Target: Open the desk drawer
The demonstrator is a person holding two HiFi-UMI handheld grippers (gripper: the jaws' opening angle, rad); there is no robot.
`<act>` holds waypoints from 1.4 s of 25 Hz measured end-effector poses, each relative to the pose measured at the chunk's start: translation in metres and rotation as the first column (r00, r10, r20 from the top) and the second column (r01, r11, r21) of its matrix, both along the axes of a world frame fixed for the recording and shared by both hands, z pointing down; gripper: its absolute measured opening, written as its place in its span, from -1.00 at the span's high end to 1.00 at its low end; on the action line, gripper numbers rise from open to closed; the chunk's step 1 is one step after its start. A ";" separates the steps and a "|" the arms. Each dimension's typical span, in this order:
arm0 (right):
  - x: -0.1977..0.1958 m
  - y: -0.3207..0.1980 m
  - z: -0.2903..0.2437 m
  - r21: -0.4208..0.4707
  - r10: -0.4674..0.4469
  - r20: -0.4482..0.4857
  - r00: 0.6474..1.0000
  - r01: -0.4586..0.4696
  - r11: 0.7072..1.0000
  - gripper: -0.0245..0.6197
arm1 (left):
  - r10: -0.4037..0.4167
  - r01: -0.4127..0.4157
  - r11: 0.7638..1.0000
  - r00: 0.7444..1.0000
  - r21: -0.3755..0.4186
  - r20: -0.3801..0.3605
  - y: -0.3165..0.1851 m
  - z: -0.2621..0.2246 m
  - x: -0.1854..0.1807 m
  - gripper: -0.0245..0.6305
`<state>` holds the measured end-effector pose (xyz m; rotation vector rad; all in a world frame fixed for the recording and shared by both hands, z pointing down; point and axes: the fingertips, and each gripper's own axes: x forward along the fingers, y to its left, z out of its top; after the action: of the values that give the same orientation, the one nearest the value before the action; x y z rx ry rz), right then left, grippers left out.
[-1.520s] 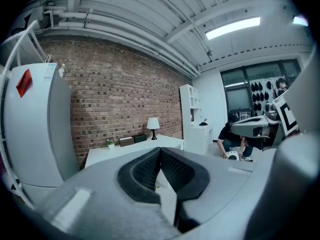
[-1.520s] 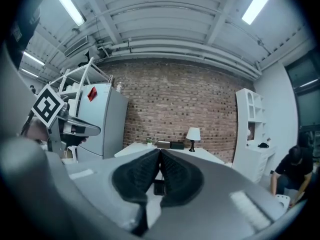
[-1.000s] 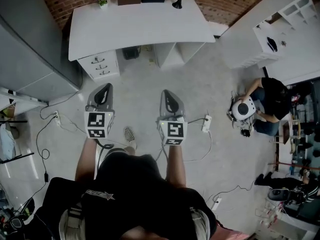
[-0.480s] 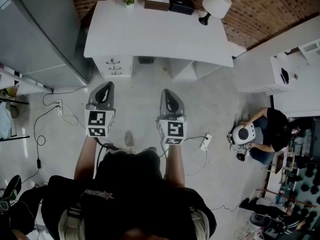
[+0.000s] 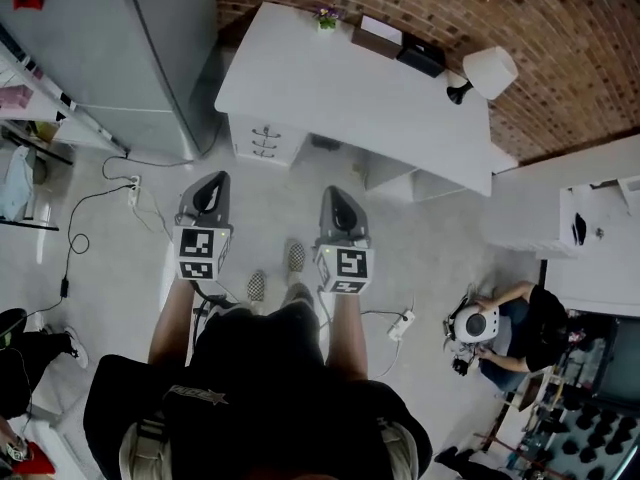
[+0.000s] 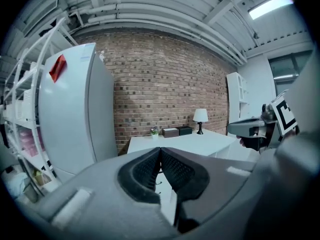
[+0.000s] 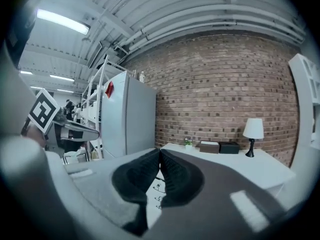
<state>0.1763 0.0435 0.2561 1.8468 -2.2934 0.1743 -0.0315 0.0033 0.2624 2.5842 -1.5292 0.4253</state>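
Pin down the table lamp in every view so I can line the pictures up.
Head view: lamp upper right, at the desk's right end by the brick wall.
Left gripper view: lamp right of centre, at the desk's right end.
Right gripper view: lamp at right, beside the black box.
Shared landmark: the desk against the brick wall.

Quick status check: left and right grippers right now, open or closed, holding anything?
Left gripper: jaws closed, nothing between them.
Right gripper: jaws closed, nothing between them.
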 end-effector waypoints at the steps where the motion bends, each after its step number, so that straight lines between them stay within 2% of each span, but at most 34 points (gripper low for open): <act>1: -0.005 -0.007 0.003 -0.004 -0.016 0.004 1.000 0.016 1.000 0.91 | -0.018 0.018 1.000 1.000 -0.007 -0.004 -0.003 0.002 -0.006 0.89; 6: -0.025 -0.044 0.025 -0.040 -0.096 0.031 0.995 0.097 0.994 0.91 | -0.113 0.113 0.993 0.994 -0.037 -0.007 -0.017 0.022 -0.027 0.89; 13: -0.039 -0.109 0.074 -0.095 -0.159 0.080 0.984 0.167 0.981 0.91 | -0.189 0.189 0.980 0.982 -0.069 0.008 -0.056 0.059 -0.037 0.89; 17: -0.044 -0.144 0.116 -0.145 -0.177 0.136 0.975 0.196 0.970 0.91 | -0.239 0.241 0.963 0.970 -0.122 0.030 -0.079 0.096 -0.042 0.89; 20: -0.046 -0.167 0.153 -0.194 -0.194 0.137 0.971 0.219 0.956 0.91 | -0.274 0.276 0.950 0.961 -0.149 0.035 -0.097 0.124 -0.043 0.89; 30: -0.050 -0.221 0.269 -0.313 -0.239 0.142 0.961 0.273 0.910 0.91 | -0.331 0.337 0.912 0.941 -0.232 0.065 -0.132 0.226 -0.042 0.89; 35: -0.053 -0.239 0.318 -0.343 -0.261 0.129 0.957 0.290 0.893 0.91 | -0.352 0.358 0.900 0.933 -0.250 0.070 -0.145 0.270 -0.046 0.89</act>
<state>0.1238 -0.1960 0.5744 1.3435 -2.3502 0.5905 -0.0773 -0.1416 0.5322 2.0551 -1.7715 0.5698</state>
